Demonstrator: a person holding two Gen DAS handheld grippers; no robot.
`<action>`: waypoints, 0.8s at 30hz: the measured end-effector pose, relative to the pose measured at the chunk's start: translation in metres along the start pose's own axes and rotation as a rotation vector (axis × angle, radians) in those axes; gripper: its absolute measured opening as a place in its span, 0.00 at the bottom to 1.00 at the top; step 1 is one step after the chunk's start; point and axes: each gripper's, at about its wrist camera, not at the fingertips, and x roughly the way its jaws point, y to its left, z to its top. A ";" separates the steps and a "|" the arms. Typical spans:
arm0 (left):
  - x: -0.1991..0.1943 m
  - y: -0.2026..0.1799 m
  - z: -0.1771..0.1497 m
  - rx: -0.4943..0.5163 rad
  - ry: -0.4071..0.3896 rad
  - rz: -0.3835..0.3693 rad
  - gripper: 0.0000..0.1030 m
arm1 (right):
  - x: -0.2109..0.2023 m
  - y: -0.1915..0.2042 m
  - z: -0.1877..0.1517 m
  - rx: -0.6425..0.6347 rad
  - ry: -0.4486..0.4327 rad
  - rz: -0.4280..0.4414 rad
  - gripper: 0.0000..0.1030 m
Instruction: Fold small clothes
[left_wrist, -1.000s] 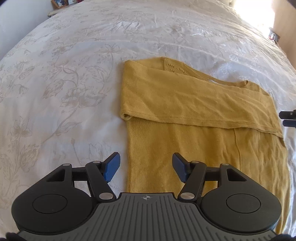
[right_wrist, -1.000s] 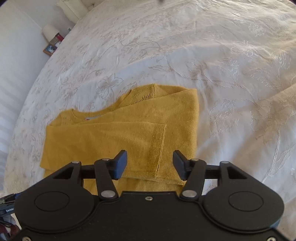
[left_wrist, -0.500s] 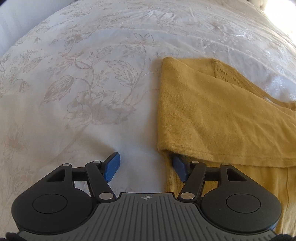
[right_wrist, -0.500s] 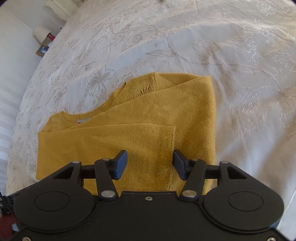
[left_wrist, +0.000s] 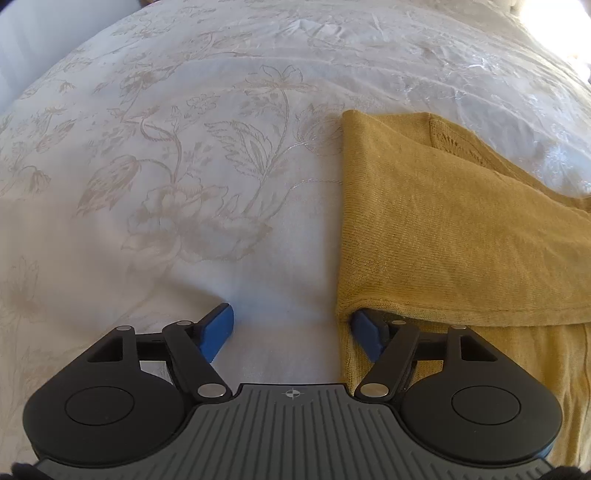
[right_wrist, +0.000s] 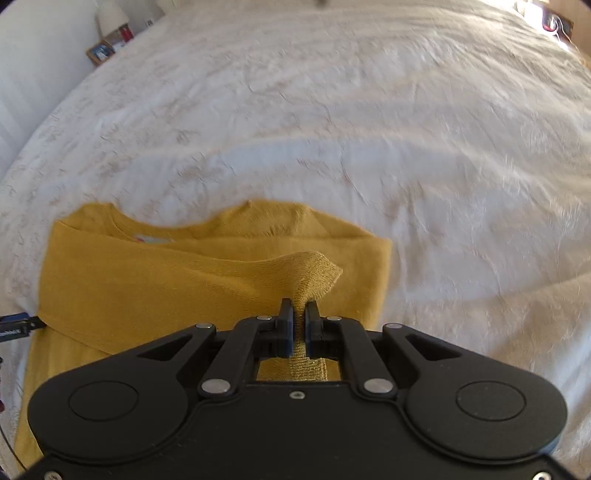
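1. Since a second before, the left gripper (left_wrist: 291, 332) had dropped closer to the bed and slid to the sweater's left edge, while the right gripper (right_wrist: 299, 325) had closed its fingers on the end of the folded sleeve.
2. The mustard-yellow knit sweater (left_wrist: 443, 229) lay flat on the white embroidered bedspread (left_wrist: 177, 177), its sleeve folded across the body.
3. The left gripper's jaws had just been opening further and stood wide. Its left blue pad (left_wrist: 216, 330) rested on bare bedspread, apart from the knit.
4. Its right blue pad (left_wrist: 365, 332) was tucked under the corner where the folded sleeve met the sweater's side edge; the edge of the fabric lay between the 2 pads, but nothing was squeezed.
5. In the right wrist view, the right gripper's jaws had just been closing and were now narrow, pinching the ribbed cuff (right_wrist: 317, 273) of the sleeve between the pads.
6. The cuff stood lifted off the sweater's body in a small peak, with more ribbing showing below the pads.
7. The neckline (right_wrist: 155, 230) lay toward the far side, a pale label just inside it.
8. That view was blurred across the bedspread (right_wrist: 369, 129).
9. A small framed picture (right_wrist: 101, 51) and other objects sat beyond the bed's far left corner.
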 end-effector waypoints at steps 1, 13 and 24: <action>0.000 0.000 0.000 0.001 0.002 -0.001 0.67 | 0.004 -0.001 -0.003 0.013 0.013 -0.014 0.21; -0.011 0.021 -0.008 0.024 0.091 0.083 0.75 | -0.015 -0.009 -0.038 0.064 -0.009 -0.218 0.72; -0.054 -0.018 0.037 0.040 -0.150 -0.004 0.75 | -0.020 0.039 -0.010 -0.023 -0.165 -0.038 0.89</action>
